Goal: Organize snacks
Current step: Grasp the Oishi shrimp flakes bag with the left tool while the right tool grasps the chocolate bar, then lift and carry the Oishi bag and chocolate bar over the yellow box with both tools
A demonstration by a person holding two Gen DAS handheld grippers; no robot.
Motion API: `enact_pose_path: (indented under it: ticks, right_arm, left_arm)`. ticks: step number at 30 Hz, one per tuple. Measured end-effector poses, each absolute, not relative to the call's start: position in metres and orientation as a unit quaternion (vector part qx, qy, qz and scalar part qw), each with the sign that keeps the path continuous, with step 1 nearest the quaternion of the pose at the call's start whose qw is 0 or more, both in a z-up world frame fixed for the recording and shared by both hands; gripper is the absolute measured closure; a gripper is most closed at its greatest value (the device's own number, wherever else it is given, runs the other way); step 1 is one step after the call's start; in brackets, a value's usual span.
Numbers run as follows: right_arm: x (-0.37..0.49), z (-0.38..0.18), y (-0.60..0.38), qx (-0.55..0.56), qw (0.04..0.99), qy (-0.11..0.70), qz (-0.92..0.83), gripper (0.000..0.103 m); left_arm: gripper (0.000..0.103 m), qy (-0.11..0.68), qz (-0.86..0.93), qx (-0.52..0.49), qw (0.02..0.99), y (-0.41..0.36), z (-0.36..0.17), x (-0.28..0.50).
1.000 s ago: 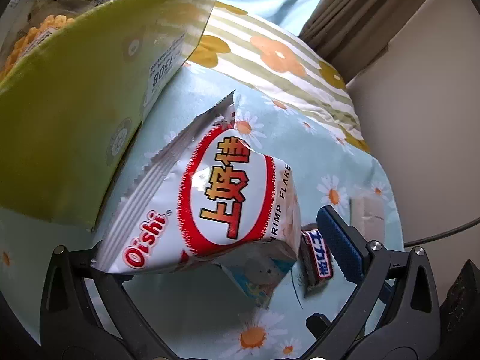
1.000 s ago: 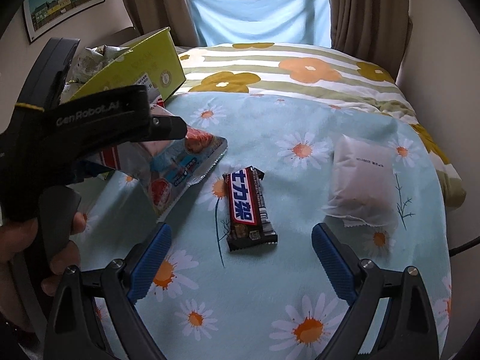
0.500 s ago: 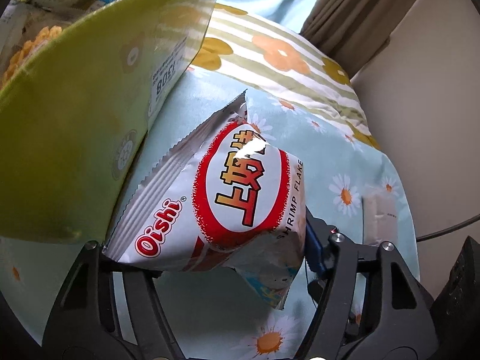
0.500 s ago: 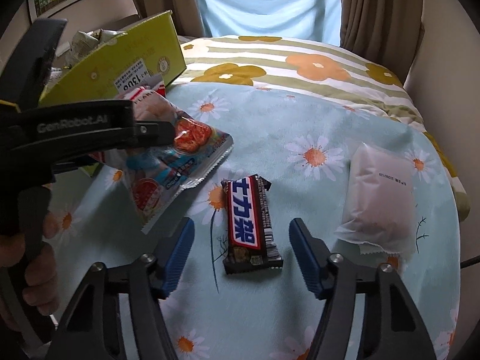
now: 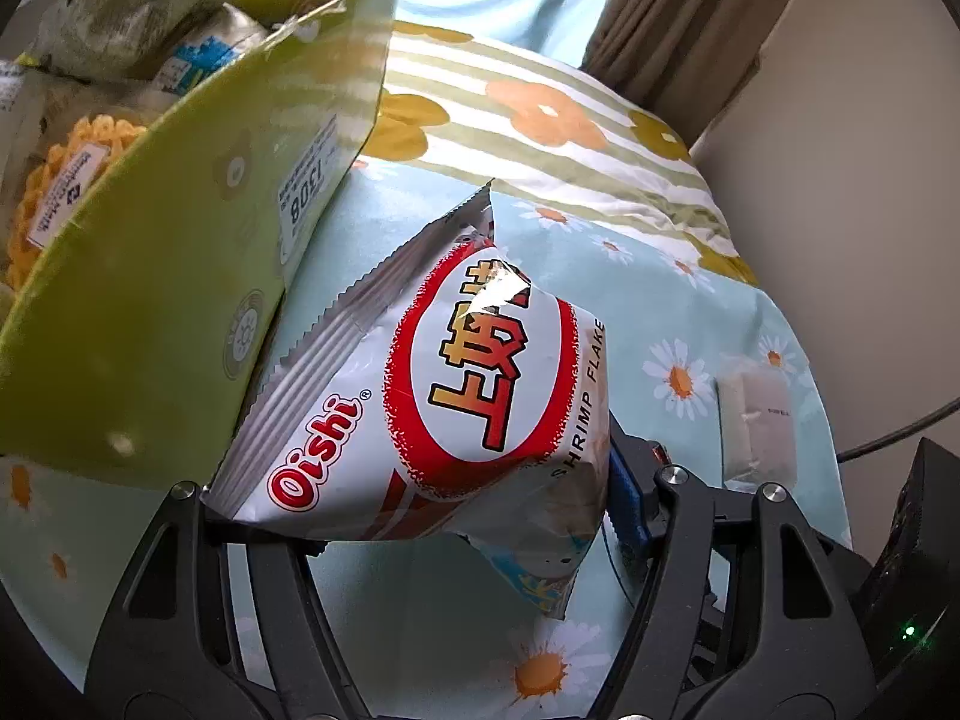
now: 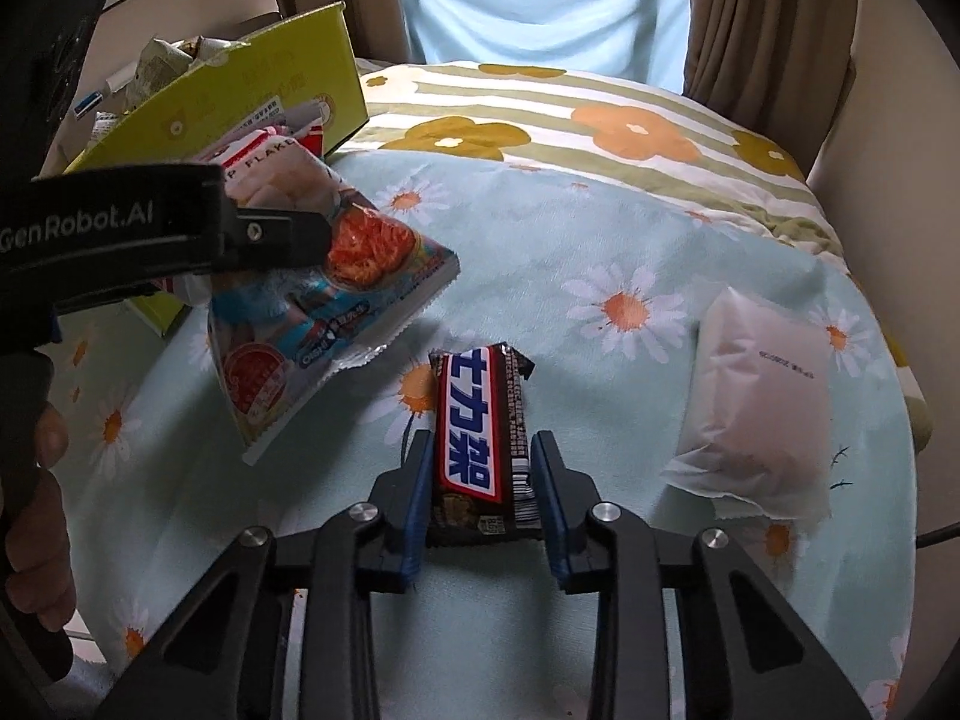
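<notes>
From the left wrist I see my left gripper [image 5: 414, 498] pinching the Oishi shrimp flake bag [image 5: 456, 396] at its lower body, lifted off the daisy bedspread [image 5: 672, 312]; it looks puffy, light and crushable, so I judge a seam edge the safer hold; just beside it, the green box [image 5: 156, 276] already holds several crinkled snack packets [image 5: 120, 30].

From the right wrist, my right gripper [image 6: 483, 495] has its fingers pressed against both long sides of the chocolate bar [image 6: 480, 438] lying flat on the bedspread; stiff, slick wrapper, I reckon; a white pouch [image 6: 768, 396] lies apart to the right.
</notes>
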State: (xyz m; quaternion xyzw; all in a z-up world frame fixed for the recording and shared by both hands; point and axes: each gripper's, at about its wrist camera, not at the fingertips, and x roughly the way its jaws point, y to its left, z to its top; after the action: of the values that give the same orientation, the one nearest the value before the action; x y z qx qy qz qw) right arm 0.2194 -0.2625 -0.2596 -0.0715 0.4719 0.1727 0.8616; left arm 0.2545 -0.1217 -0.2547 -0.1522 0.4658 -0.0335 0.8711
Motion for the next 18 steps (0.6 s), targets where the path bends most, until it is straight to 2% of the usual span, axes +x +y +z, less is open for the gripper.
enact_pose_path:
  ticks: [8,9,10,18]
  right_arm:
    - [0.211,-0.225,-0.269,-0.067,0.875,0.449,0.167,0.074]
    - [0.210,-0.219,-0.270,-0.067,0.877,0.445,0.167,0.077]
    - [0.209,-0.211,-0.271,-0.067,0.880,0.440,0.168,0.085]
    - [0.200,-0.175,-0.275,-0.058,0.888,0.422,0.177,0.086]
  left_arm:
    - [0.038,0.435,-0.044,-0.148,0.887,-0.127,-0.215,0.243]
    - [0.038,0.429,-0.044,-0.148,0.890,-0.127,-0.209,0.241]
    - [0.037,0.421,-0.045,-0.148,0.894,-0.126,-0.200,0.239]
    - [0.038,0.380,-0.039,-0.156,0.911,-0.112,-0.148,0.220]
